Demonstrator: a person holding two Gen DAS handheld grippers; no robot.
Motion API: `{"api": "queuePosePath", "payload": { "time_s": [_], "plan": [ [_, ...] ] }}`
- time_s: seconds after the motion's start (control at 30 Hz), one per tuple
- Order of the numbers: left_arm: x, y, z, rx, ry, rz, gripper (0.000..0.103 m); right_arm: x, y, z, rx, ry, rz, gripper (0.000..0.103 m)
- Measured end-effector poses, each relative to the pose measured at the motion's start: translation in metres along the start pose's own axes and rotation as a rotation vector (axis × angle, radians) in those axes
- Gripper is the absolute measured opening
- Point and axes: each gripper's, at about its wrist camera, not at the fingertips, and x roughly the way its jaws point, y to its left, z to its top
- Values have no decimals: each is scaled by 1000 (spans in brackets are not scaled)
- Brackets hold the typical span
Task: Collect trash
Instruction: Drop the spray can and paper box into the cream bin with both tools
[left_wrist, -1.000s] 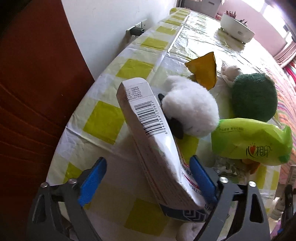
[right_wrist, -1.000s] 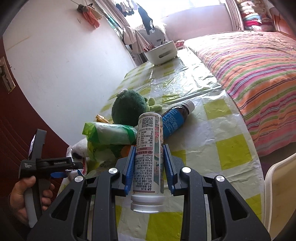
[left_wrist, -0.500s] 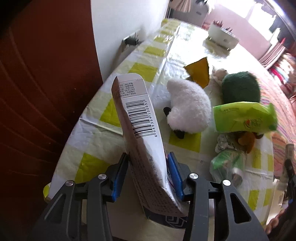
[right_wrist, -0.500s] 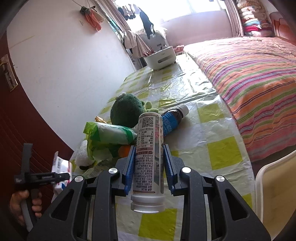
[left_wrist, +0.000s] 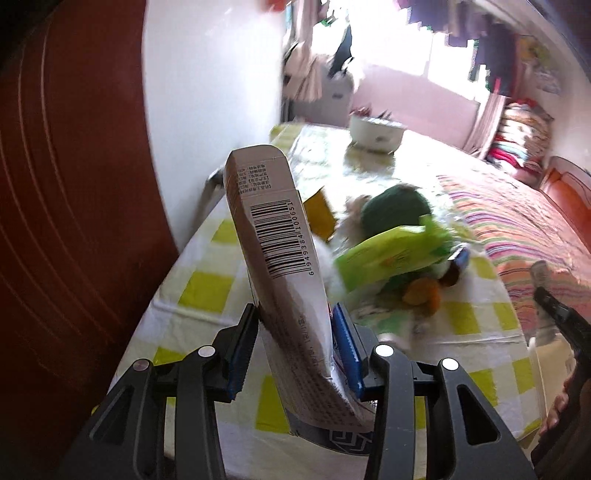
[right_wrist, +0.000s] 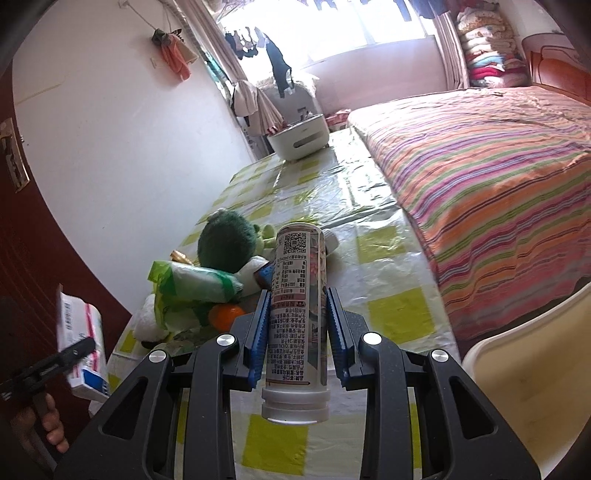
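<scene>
One bed (right_wrist: 480, 192) with a striped cover is running along the far long edge of the table (right_wrist: 388, 314), which is wearing a yellow-and-white checked cloth. One white tub (right_wrist: 299, 142) is sitting at the table's far end.

Near the table's near end, one pile of things is lying together: one dark green plush toy (right_wrist: 227, 242), one green plastic packet (right_wrist: 195, 282) leaning across it, one white plush toy (right_wrist: 147, 325) at the wall-side edge, one orange object (right_wrist: 223, 315) mostly hidden under the packet, and one blue-labelled bottle (right_wrist: 264, 275) with only a sliver showing. In the left wrist view this pile is blurring badly, and a yellow piece (left_wrist: 319, 214) behind it is too smeared to identify.

Two hand-held grippers are showing. The left hand-held gripper (left_wrist: 295, 350) is clamping one flat white carton (left_wrist: 280, 266) with a barcode, holding it off the table above the near edge; its lower end is cut off behind the fingers. The right hand-held gripper (right_wrist: 297, 332) is clamping one cylindrical printed bottle (right_wrist: 299, 310), cap end toward the camera, above the table.
</scene>
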Motion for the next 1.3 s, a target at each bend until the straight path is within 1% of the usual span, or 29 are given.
{"api": "queuePosePath", "payload": {
  "time_s": [0.1,0.3,0.5,0.6,0.77,0.87,0.93,1.0,1.1,1.2,1.3],
  "plan": [
    [-4,-20,3,35,-31,-41,41,-4,-3,1,4,-11,-12,28],
    [2,-69,4,85,-45,-147,41,-13,-8,2,-4,-46,-42,28],
    [9,-114,2,121,-65,-244,41,-28,-20,4,1,-93,-95,28],
    [11,-131,5,145,-77,-278,41,-36,-31,5,13,-115,-135,28],
    [7,-169,16,206,-98,-360,41,-54,-49,7,57,-160,-208,28],
    [6,-191,21,237,-106,-412,41,-65,-55,4,54,-190,-276,28],
    [6,-206,21,275,-107,-446,41,-73,-61,0,55,-208,-327,28],
    [6,-218,13,304,-99,-503,41,-79,-68,-4,61,-221,-364,28],
    [5,-231,-1,341,-88,-543,41,-88,-81,-11,71,-236,-433,28],
    [5,-242,-11,371,-70,-576,41,-94,-94,-15,93,-239,-475,28],
    [2,-250,-14,394,-81,-580,41,-96,-108,-16,133,-234,-499,28]
  ]
}}
